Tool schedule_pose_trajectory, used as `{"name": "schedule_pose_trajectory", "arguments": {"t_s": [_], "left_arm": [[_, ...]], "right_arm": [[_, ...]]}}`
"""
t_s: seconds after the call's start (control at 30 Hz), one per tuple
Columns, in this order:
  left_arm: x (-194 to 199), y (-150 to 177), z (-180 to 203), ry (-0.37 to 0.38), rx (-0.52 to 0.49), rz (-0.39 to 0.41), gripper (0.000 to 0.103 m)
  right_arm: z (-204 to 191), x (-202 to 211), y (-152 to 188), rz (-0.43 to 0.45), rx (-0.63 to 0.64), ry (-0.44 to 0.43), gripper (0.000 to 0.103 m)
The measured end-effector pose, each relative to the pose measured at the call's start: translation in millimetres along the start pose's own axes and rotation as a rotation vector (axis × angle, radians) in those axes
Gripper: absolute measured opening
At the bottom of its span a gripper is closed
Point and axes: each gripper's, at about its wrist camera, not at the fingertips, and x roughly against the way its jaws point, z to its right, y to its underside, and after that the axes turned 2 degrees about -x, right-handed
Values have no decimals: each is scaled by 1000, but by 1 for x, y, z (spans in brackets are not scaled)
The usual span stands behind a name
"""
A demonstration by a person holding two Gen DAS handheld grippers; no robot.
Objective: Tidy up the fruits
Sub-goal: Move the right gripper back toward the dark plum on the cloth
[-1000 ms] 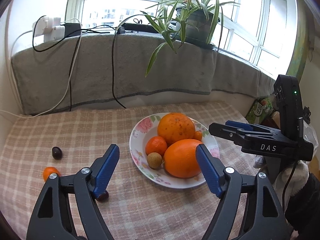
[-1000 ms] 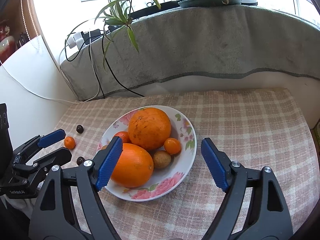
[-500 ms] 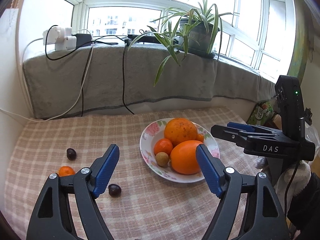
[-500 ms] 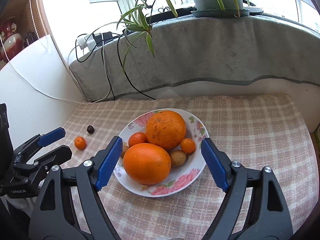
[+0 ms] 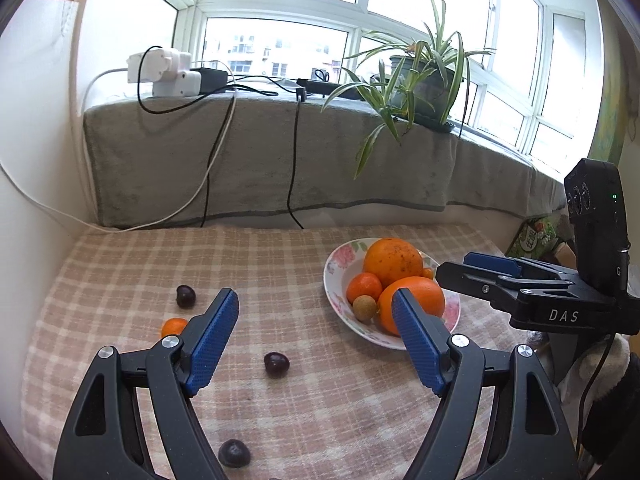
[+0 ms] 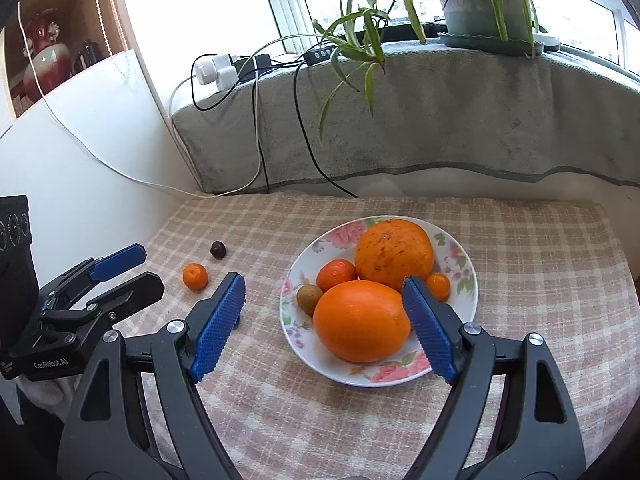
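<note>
Behind right gripper (image 6: 324, 320) finger: dark fruit (image 6: 237, 322), mostly hidden

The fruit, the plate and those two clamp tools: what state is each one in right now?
Left gripper: fingers open, holding nothing.
Right gripper: fingers open, holding nothing.
Floral plate: upright on the cloth, loaded with fruit.
Two big oranges: on the plate, touching.
Small tangerine: loose on the cloth, off the plate.
Three dark fruits: loose on the cloth, apart.
Potted plant: upright on the sill.
</note>
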Motion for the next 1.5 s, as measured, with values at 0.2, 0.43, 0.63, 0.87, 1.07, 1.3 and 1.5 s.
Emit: {"name": "schedule_pose_trajectory", "arguments": {"t_s": [0.2,0.43,0.63,0.87,1.07,1.3,1.5], "left_arm": [[6,5,-21,-24,30,5,79],[12,11,-66,-94,85,0,79],[19,17,-111,-162,152,-2,79],[12,27,-138,-175,200,-32,79],[-2,33,-147,-148,228,-64,79],[-24,36,-140,-104,208,-112,72],[-46,38,-133,-89,181,-153,65]], "right_arm": [[-24,-7,4,-8,33,-28,83],[-55,-19,13,-27,97,-69,83],[-76,-34,25,-80,134,-110,83],[-92,-54,35,-132,142,-131,83],[-104,-70,40,-161,152,-144,83],[-115,-94,45,-201,184,-109,72],[-113,-117,47,-243,183,-64,60]]}}
